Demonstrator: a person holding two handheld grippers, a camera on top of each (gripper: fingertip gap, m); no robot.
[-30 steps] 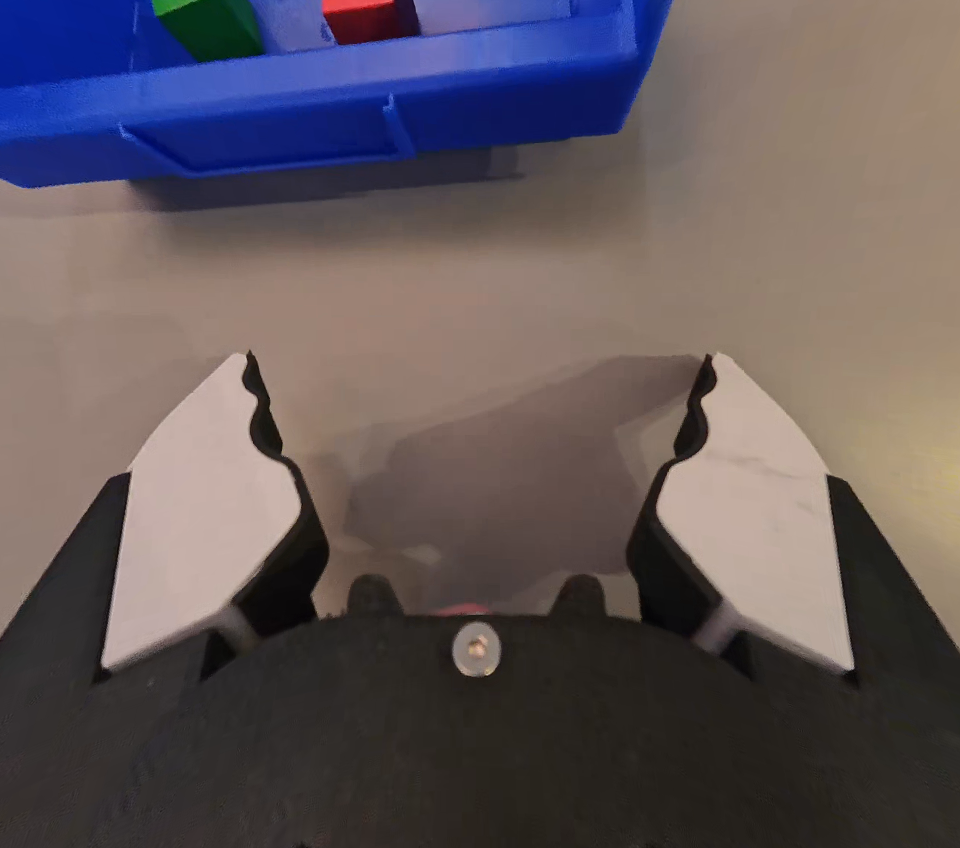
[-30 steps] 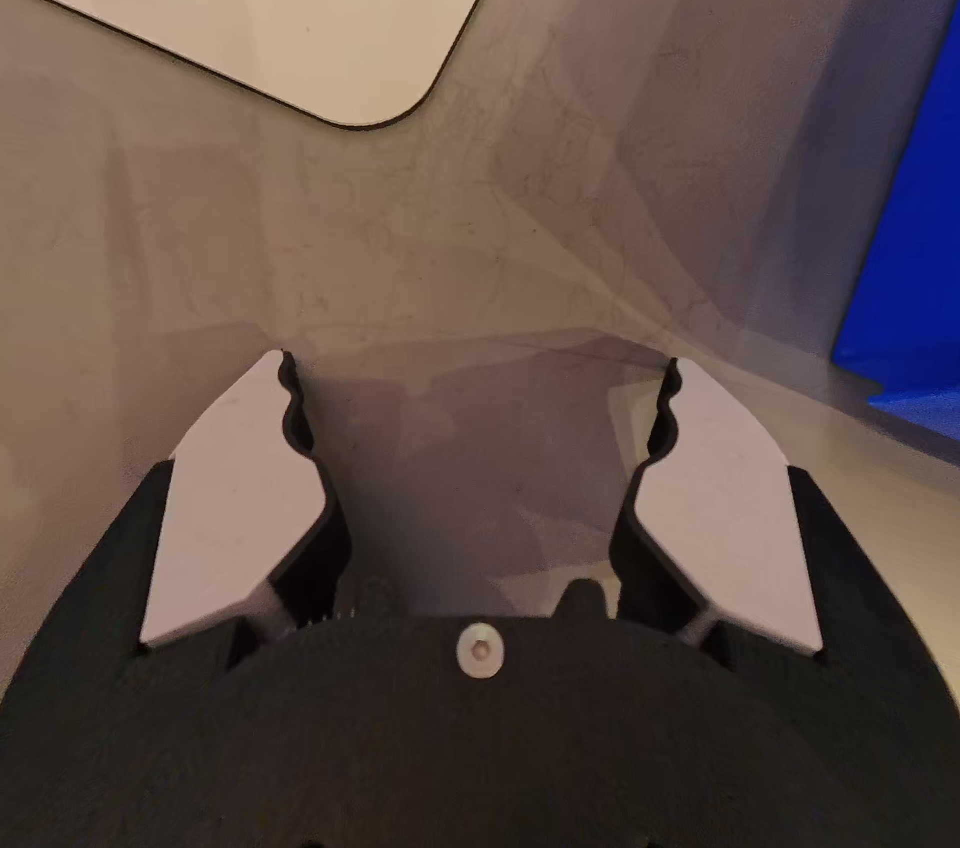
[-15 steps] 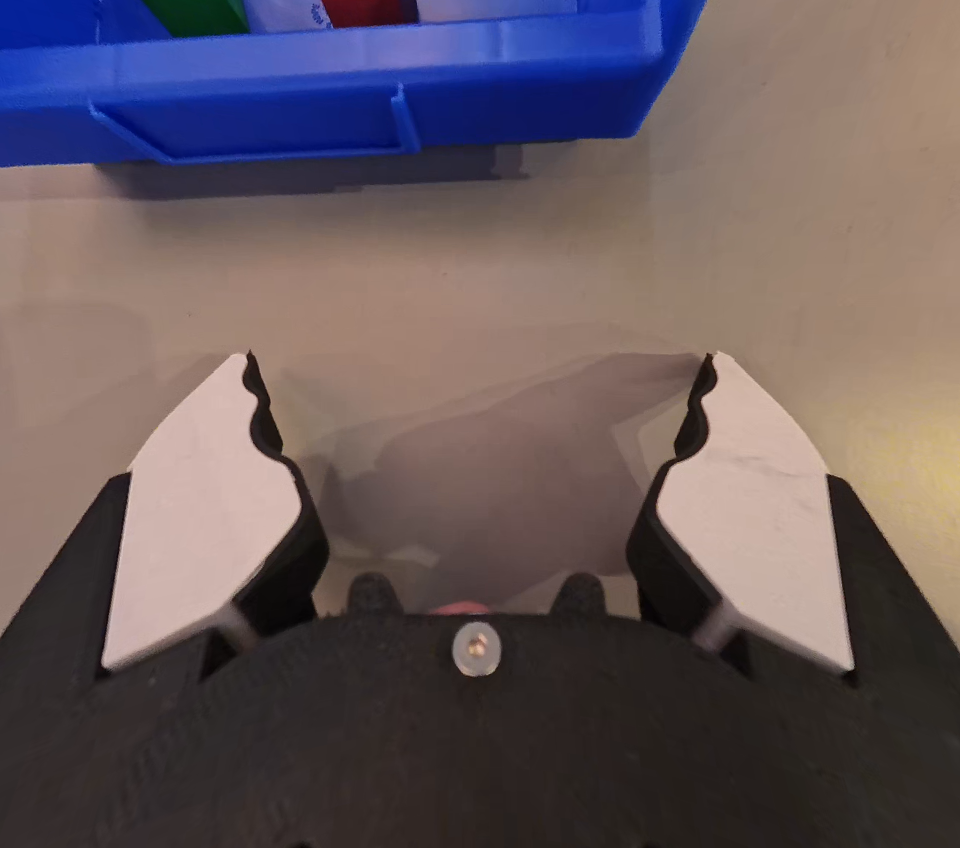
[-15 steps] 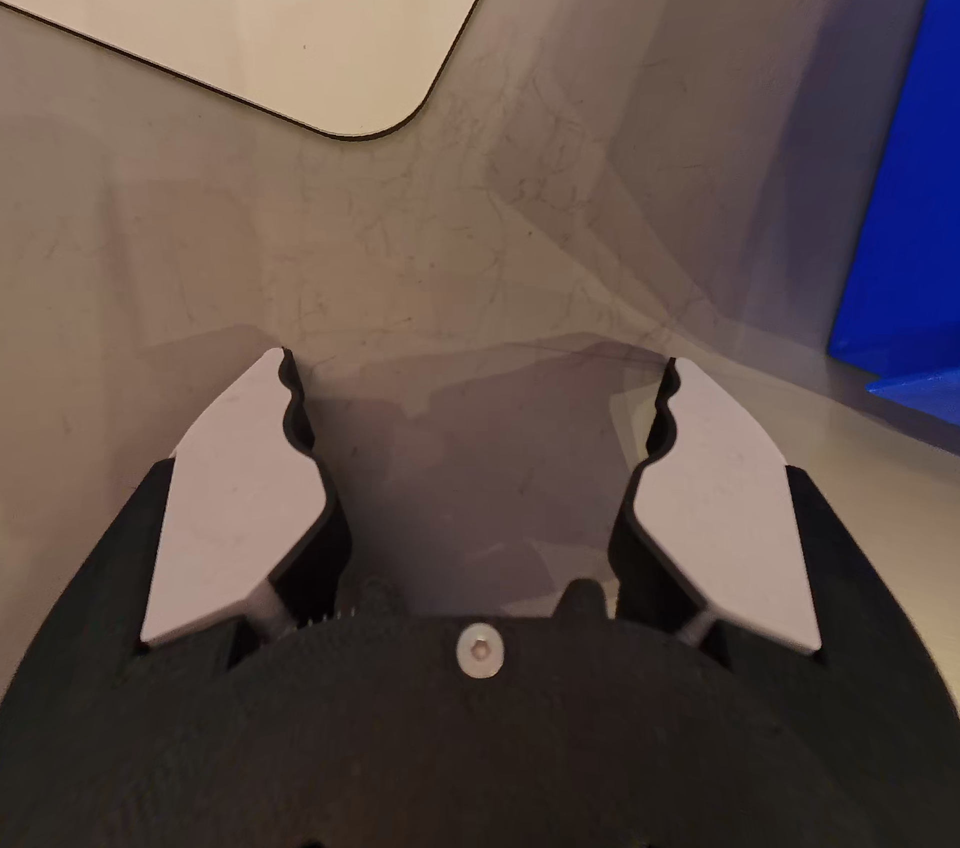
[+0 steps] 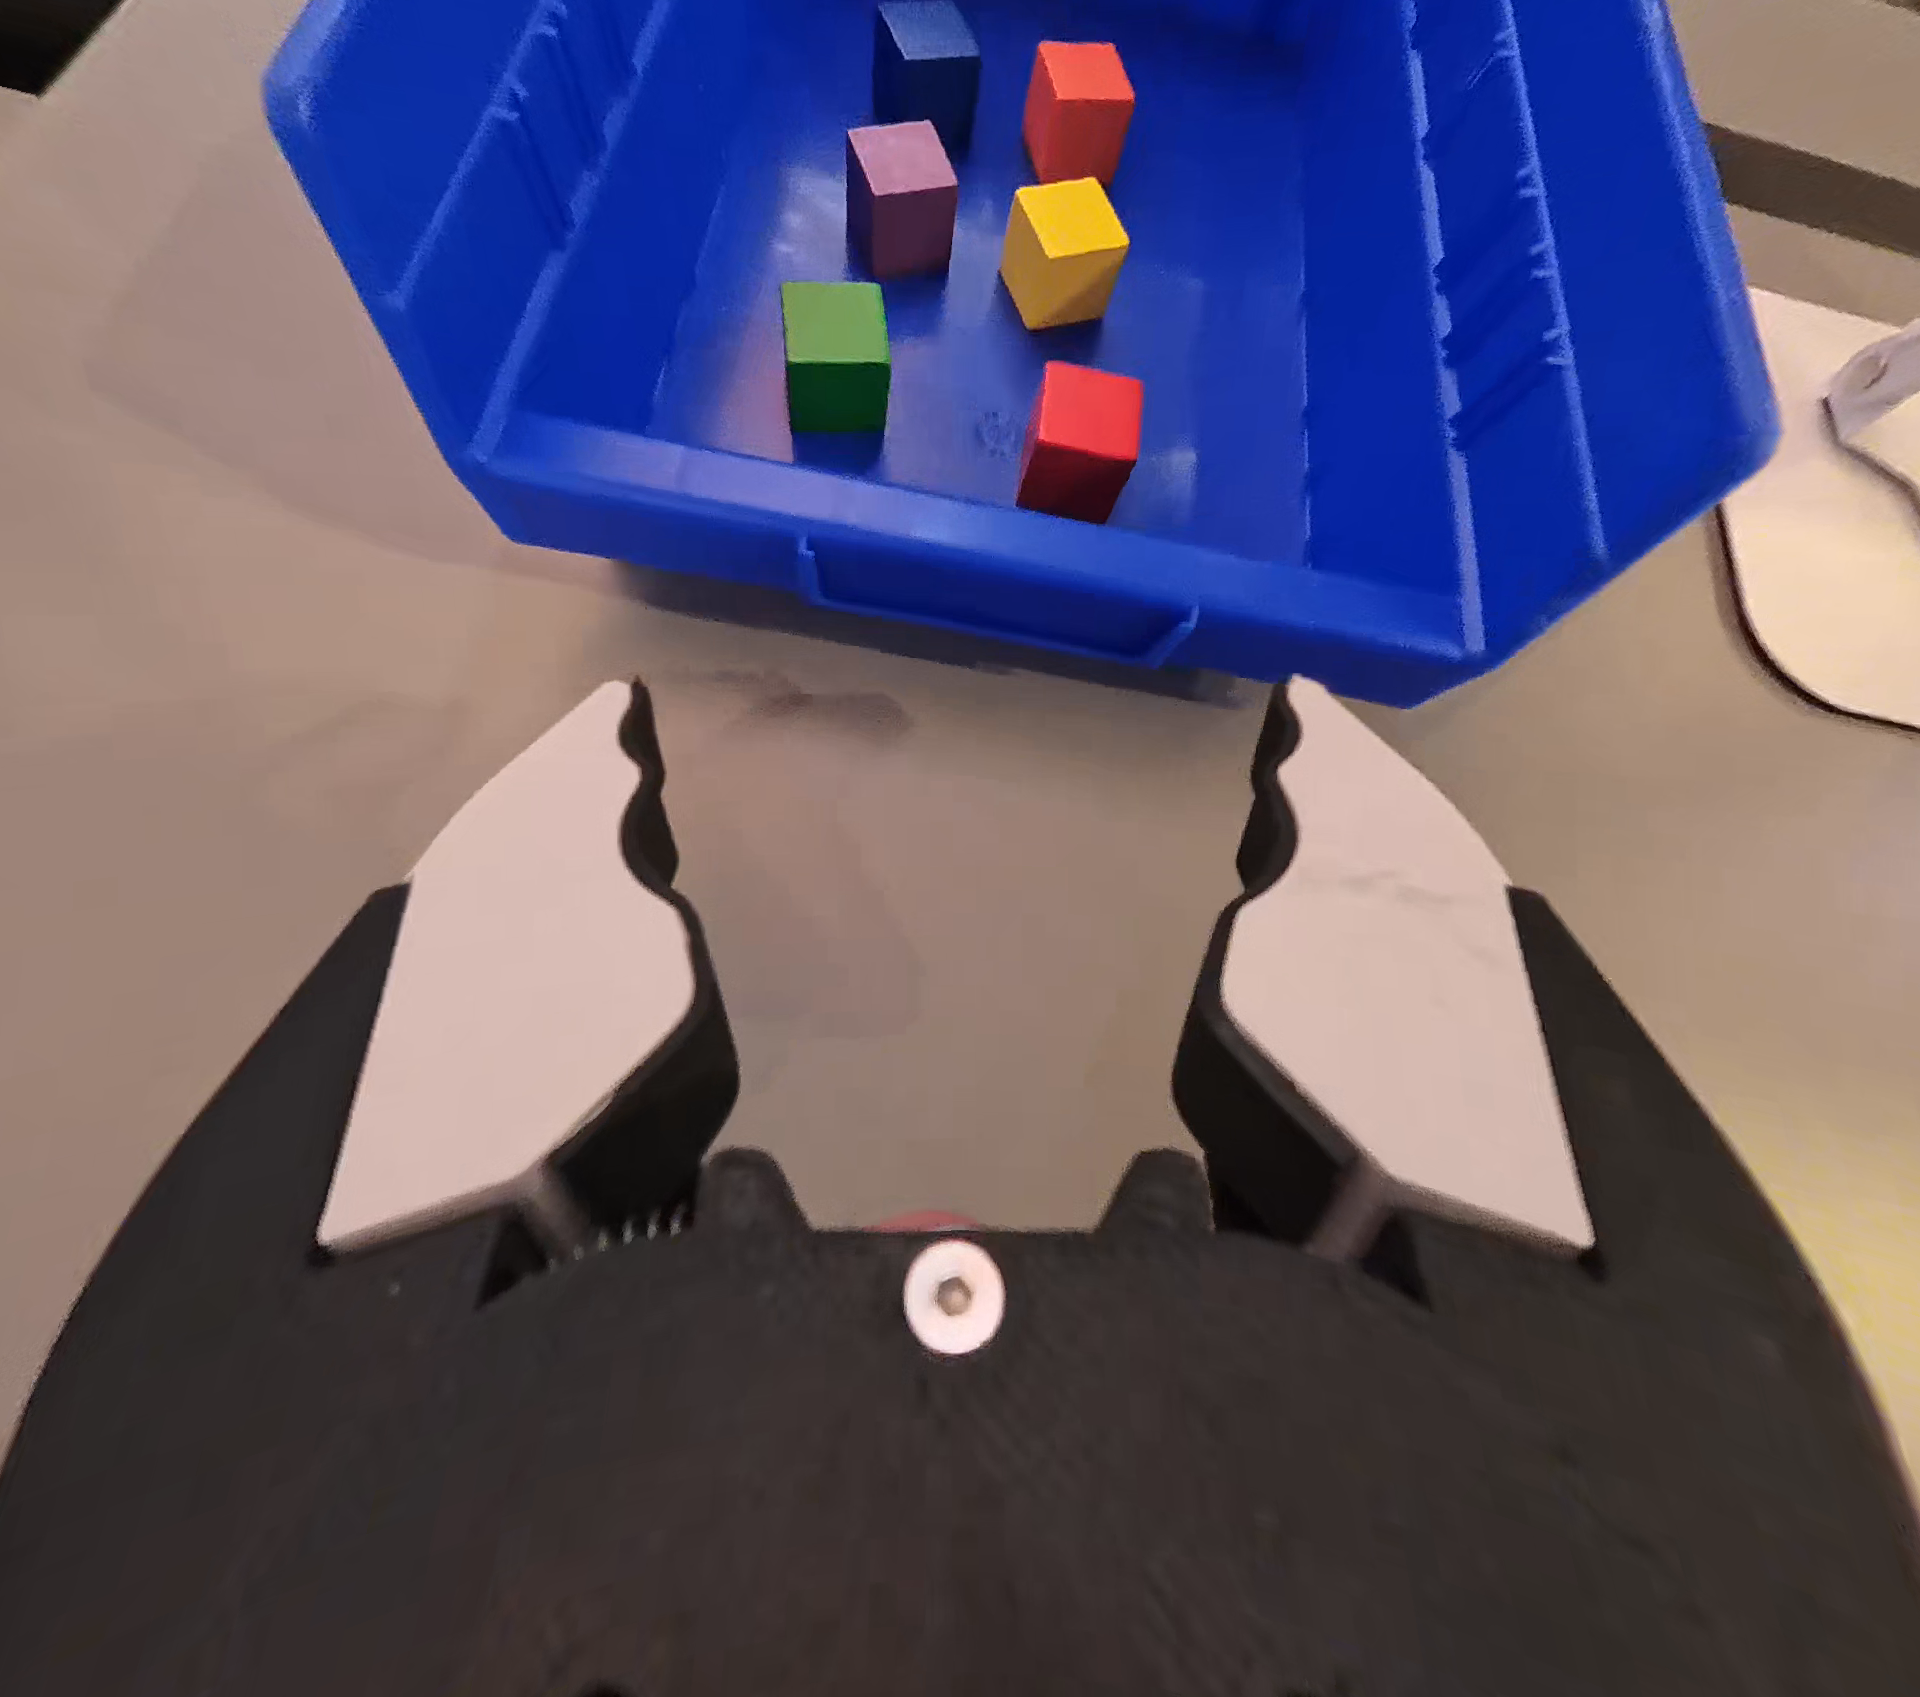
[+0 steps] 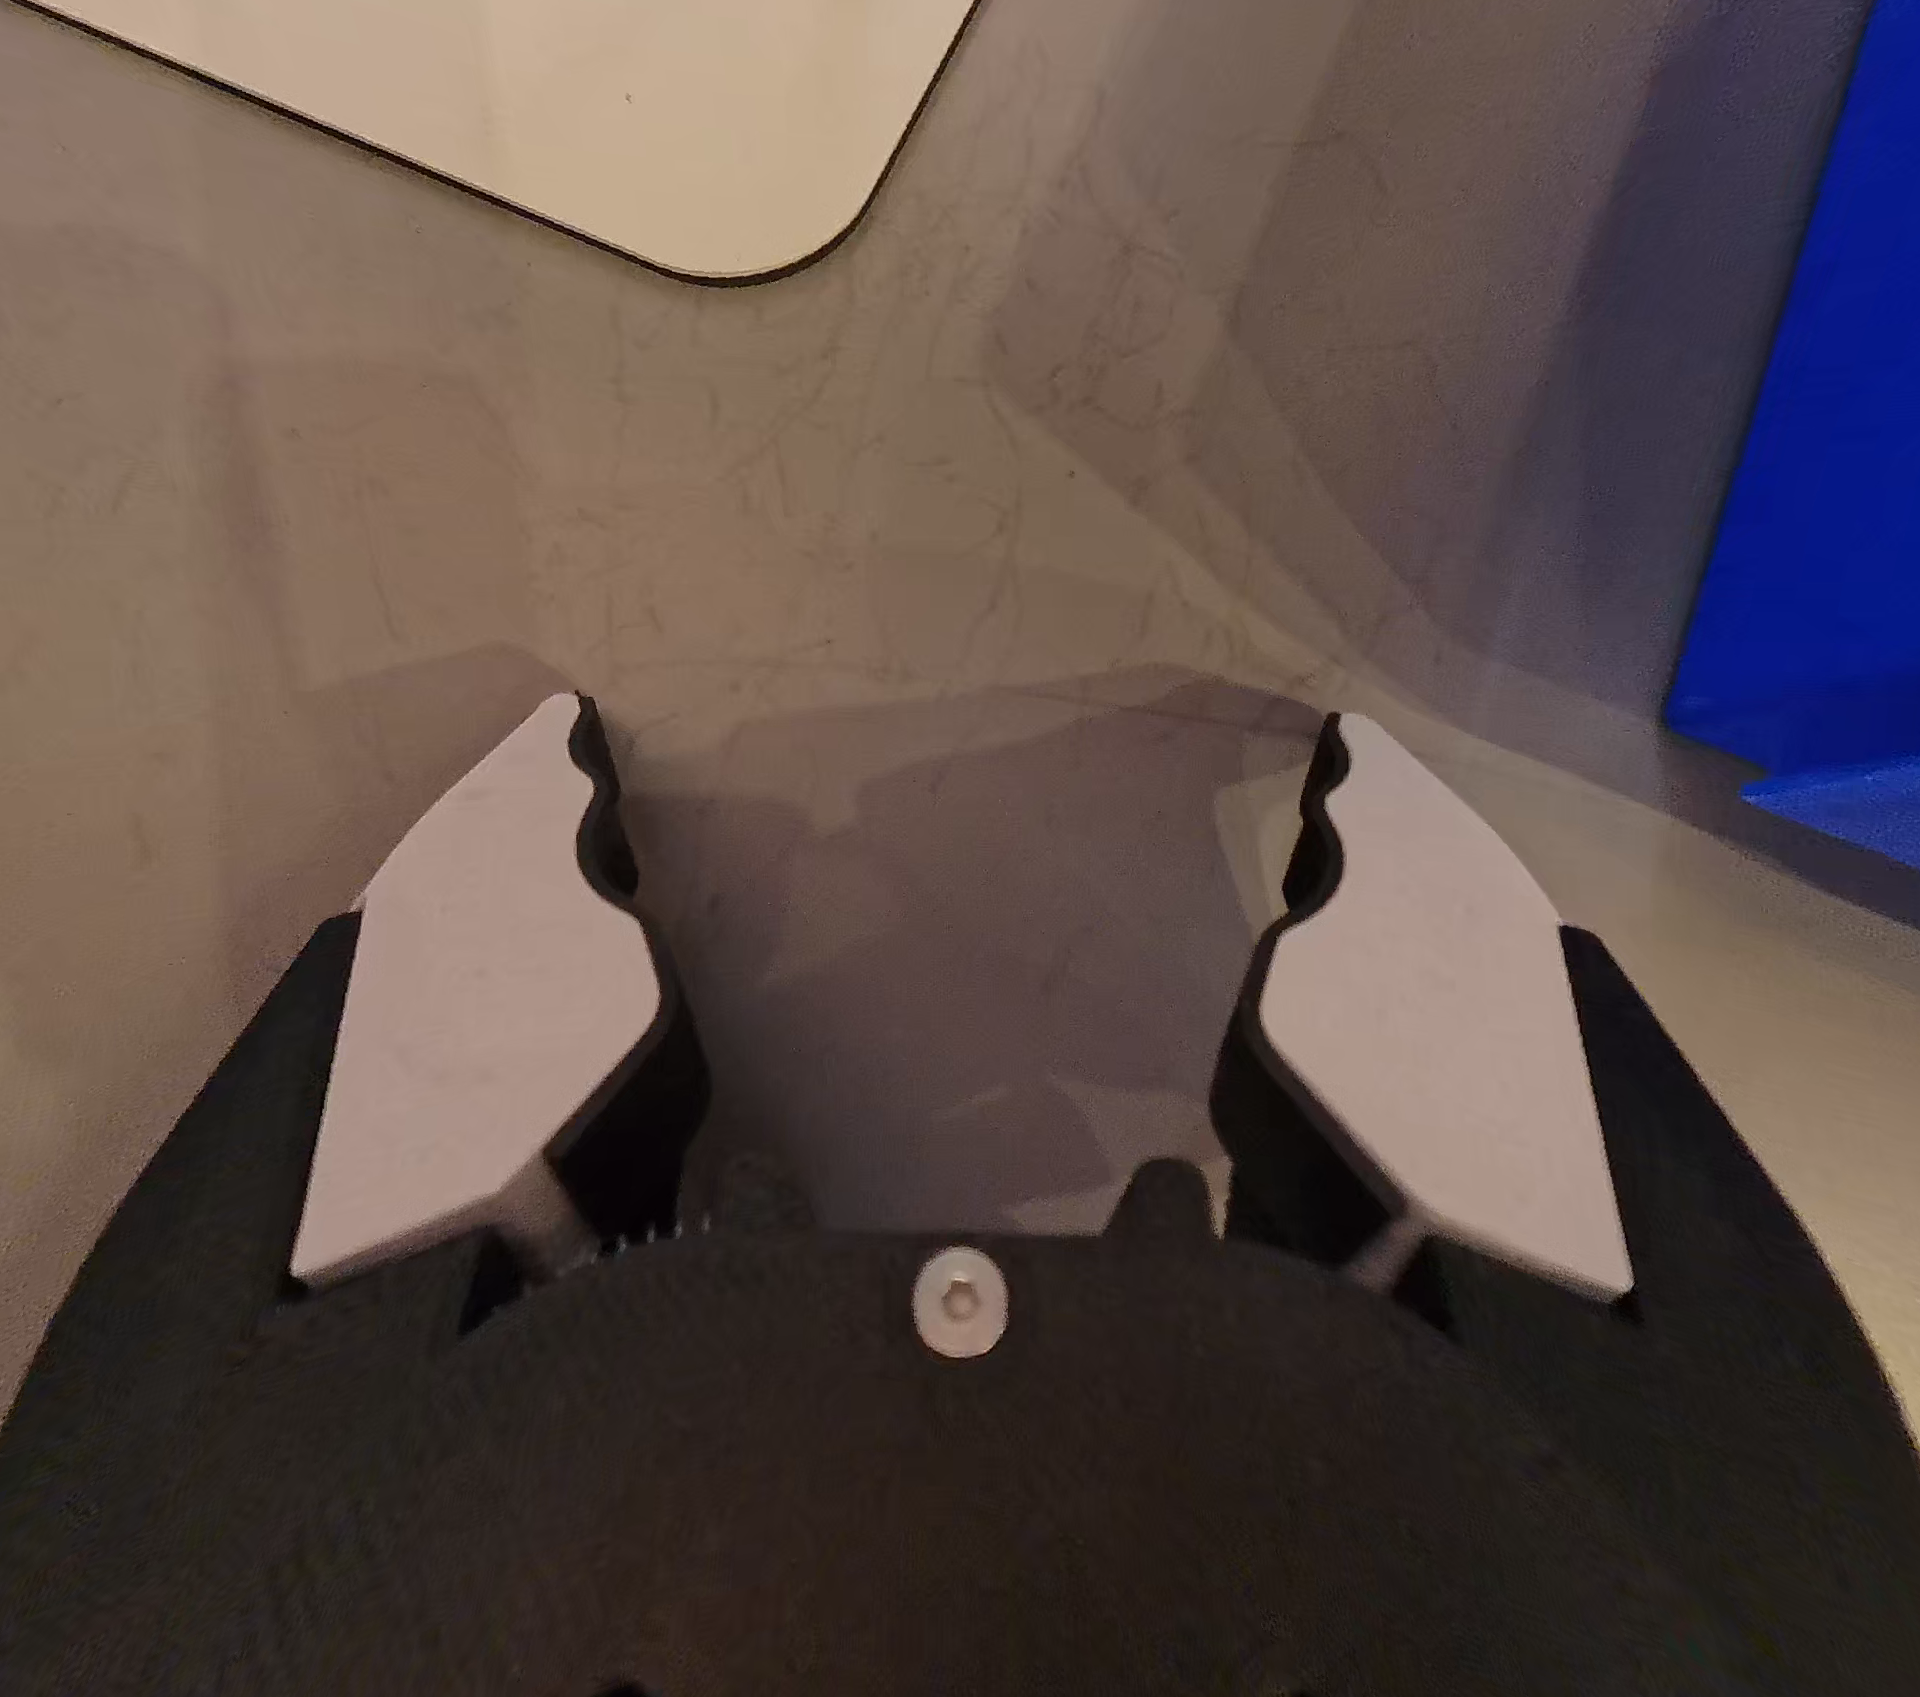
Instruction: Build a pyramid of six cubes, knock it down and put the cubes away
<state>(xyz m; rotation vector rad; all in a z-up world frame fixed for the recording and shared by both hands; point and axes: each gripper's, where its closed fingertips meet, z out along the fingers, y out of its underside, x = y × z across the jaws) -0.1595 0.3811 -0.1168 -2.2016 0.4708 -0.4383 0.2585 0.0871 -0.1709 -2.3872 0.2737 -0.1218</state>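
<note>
We held both the left gripper (image 5: pixel 956 702) and right gripper (image 6: pixel 956 712) spread and bare; six cubes sat in the blue bin (image 5: pixel 1039 598).

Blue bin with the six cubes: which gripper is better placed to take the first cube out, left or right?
Probably the left gripper: open, empty, facing the blue bin with the red cube nearest. The right gripper, also open, faces bare table, the bin at its view's edge.
</note>
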